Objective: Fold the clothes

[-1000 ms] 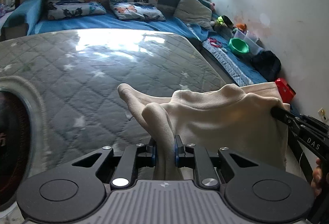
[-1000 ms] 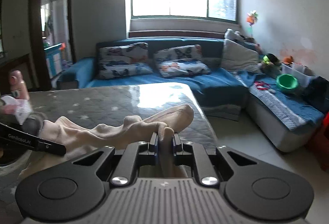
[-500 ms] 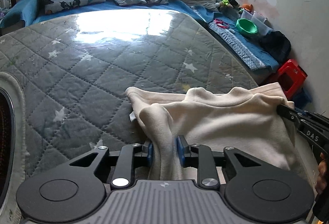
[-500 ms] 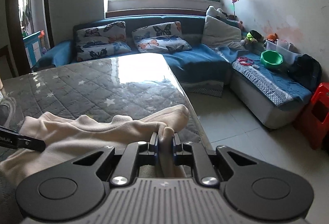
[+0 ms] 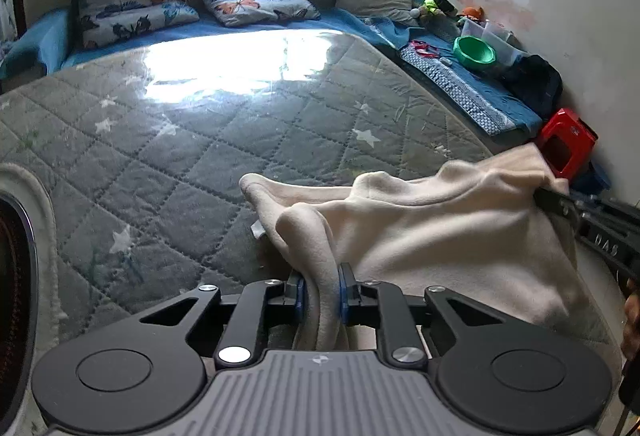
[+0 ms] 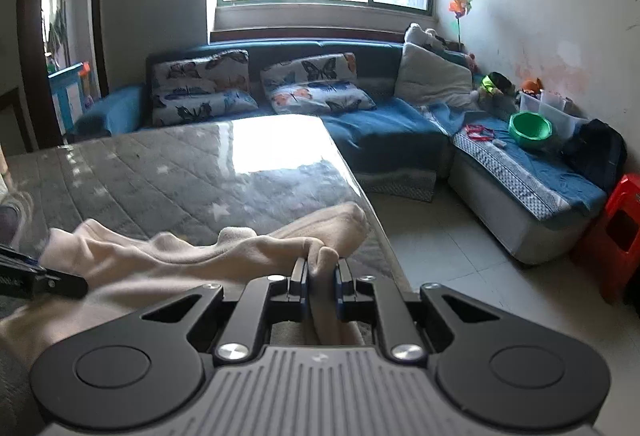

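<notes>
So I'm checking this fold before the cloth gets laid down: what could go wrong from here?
1. The cream garment sits near the mattress edge in the right wrist view; laid there, part could slide off toward the floor.
2. The left gripper, whose jaws have just been closing, pinches a bunched ridge, as does the right gripper, so the fold may set down creased.
</notes>
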